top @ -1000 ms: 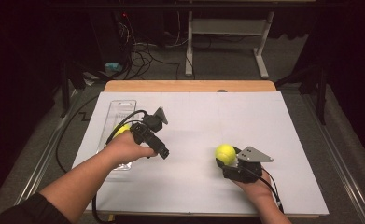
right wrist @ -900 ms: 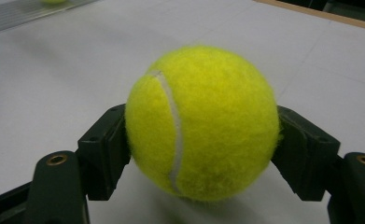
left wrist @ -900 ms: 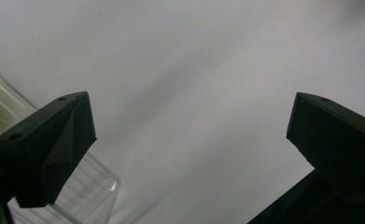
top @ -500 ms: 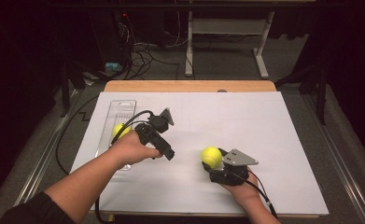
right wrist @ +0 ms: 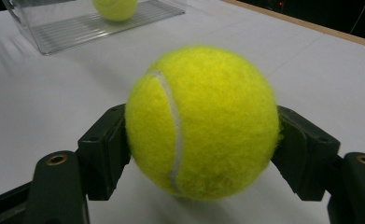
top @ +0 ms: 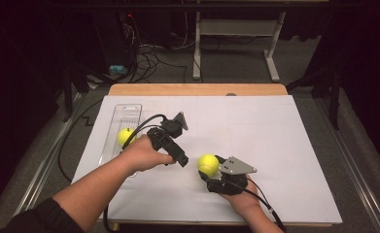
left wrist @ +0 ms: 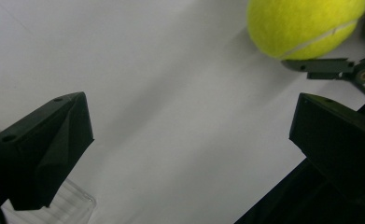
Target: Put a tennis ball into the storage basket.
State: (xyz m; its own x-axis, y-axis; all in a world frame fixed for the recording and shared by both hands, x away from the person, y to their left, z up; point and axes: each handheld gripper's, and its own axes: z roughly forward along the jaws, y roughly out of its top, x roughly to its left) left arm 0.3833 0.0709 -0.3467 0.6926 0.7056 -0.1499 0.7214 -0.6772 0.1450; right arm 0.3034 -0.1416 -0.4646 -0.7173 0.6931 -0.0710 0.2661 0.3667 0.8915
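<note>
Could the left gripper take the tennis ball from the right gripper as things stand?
Probably yes. The left gripper is open, with bare white paper between it and the ball; but the right gripper holds the ball's sides.

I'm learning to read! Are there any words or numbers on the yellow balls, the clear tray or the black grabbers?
No readable text anywhere.
Fuzzy yellow tennis ball in the right hand-held gripper: only a plain white seam.
Second yellow tennis ball in the clear plastic tray: too small to tell.
</note>
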